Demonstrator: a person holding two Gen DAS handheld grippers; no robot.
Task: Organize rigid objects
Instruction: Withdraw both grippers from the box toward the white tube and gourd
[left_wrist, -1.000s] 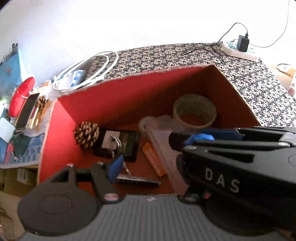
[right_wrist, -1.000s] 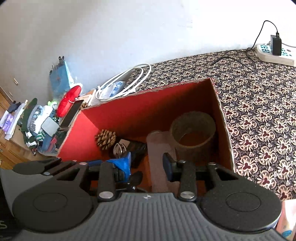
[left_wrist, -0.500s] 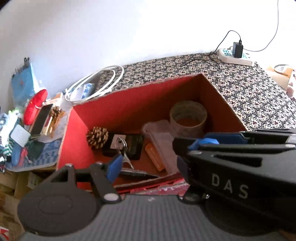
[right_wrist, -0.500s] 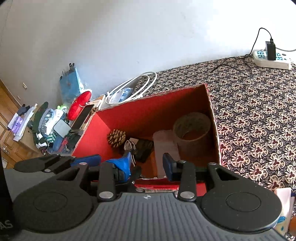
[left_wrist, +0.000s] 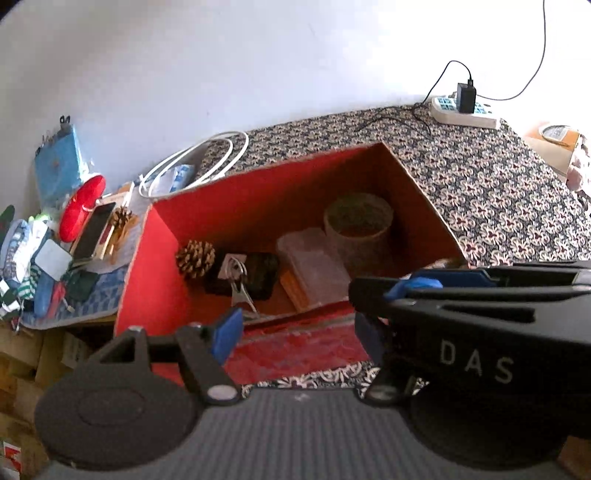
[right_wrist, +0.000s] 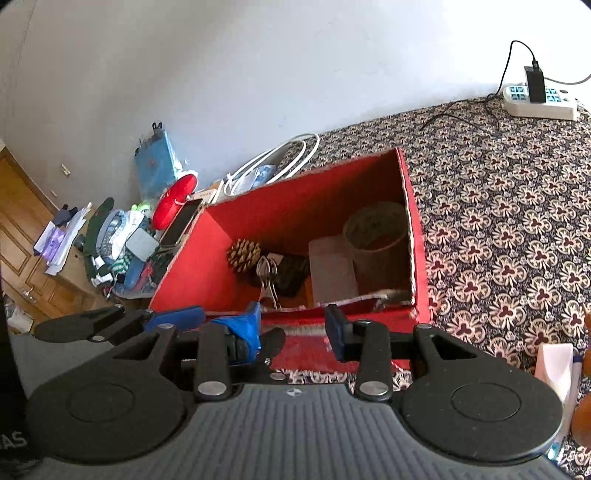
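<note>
Hovering at the red box's (right_wrist: 415, 236) near edge, both claws (right_wrist: 293, 328) (left_wrist: 295, 326) are being held spread and empty; its near wall risks being snagged, tipping the pinecone (right_wrist: 243, 254).

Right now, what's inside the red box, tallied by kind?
Pine cone: 1
Tape roll: 1
Clear plastic case: 1
Black wallet: 1
Metal clip: 1
Orange piece: 1
Total: 6 in the red box
</note>
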